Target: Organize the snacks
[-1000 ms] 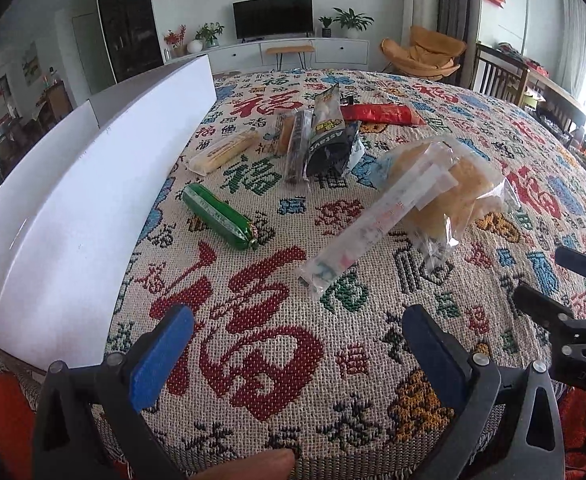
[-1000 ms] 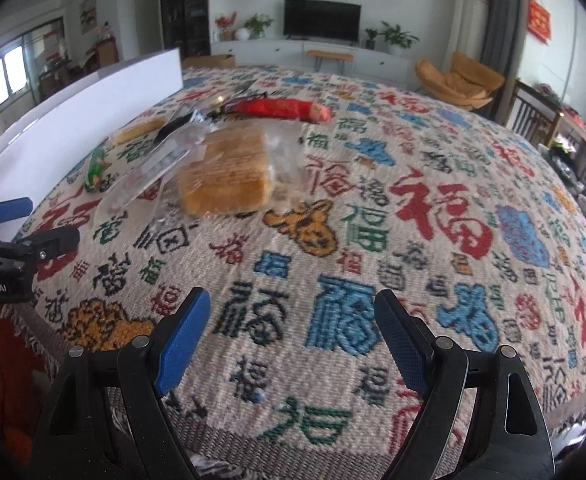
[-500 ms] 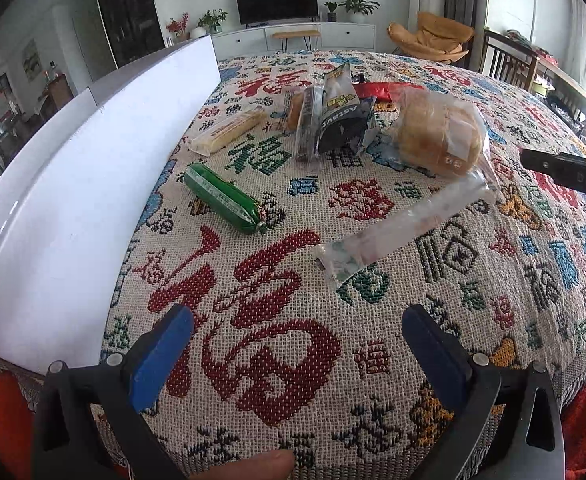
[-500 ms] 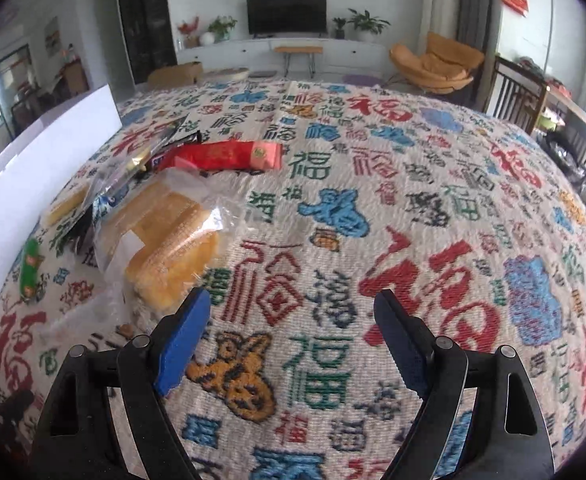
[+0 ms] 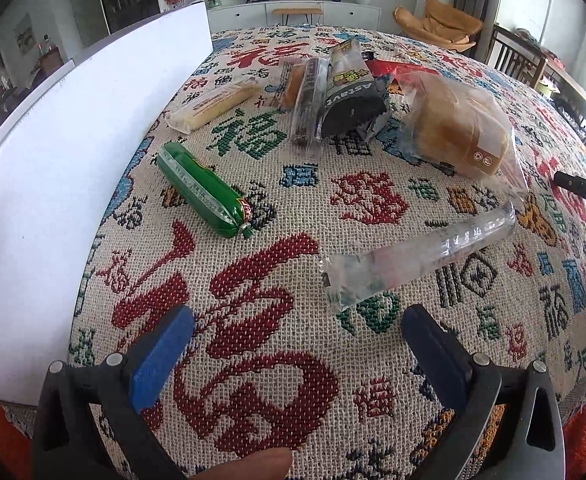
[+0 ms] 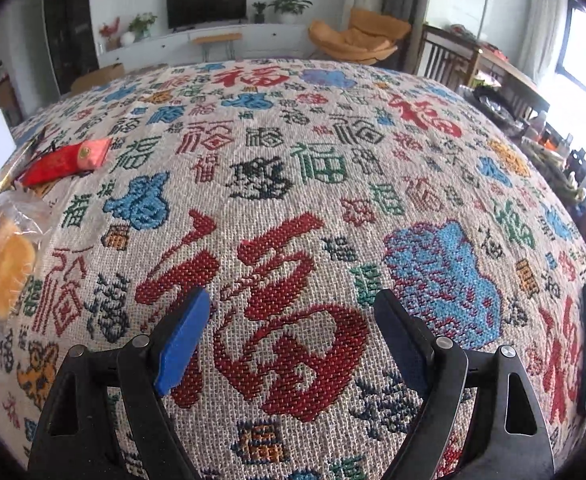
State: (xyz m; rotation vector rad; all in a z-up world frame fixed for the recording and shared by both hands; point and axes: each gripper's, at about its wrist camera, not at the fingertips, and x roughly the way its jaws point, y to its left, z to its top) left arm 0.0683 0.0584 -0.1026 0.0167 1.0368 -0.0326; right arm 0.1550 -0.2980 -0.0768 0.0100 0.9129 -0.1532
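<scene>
Snacks lie scattered on the patterned tablecloth (image 5: 277,360). In the left wrist view I see a green sausage pack (image 5: 203,190), a pale yellow bar (image 5: 213,106), a thin dark stick pack (image 5: 307,100), a black bag (image 5: 351,96), bagged bread (image 5: 459,128) and a clear tube pack (image 5: 417,260). My left gripper (image 5: 299,354) is open just short of the clear tube pack, holding nothing. My right gripper (image 6: 289,334) is open over bare cloth. At its far left lie a red packet (image 6: 67,162) and the bread (image 6: 3,268).
A white board (image 5: 65,168) stands along the table's left edge. The right gripper's tip (image 5: 583,190) shows at the right edge of the left wrist view. A wooden chair (image 6: 453,58) and a cluttered side table (image 6: 533,120) stand beyond the table's right side.
The right gripper swung to the right, away from the bread, which slid to its left edge. The left gripper moved forward toward the snacks. Both stayed open.
</scene>
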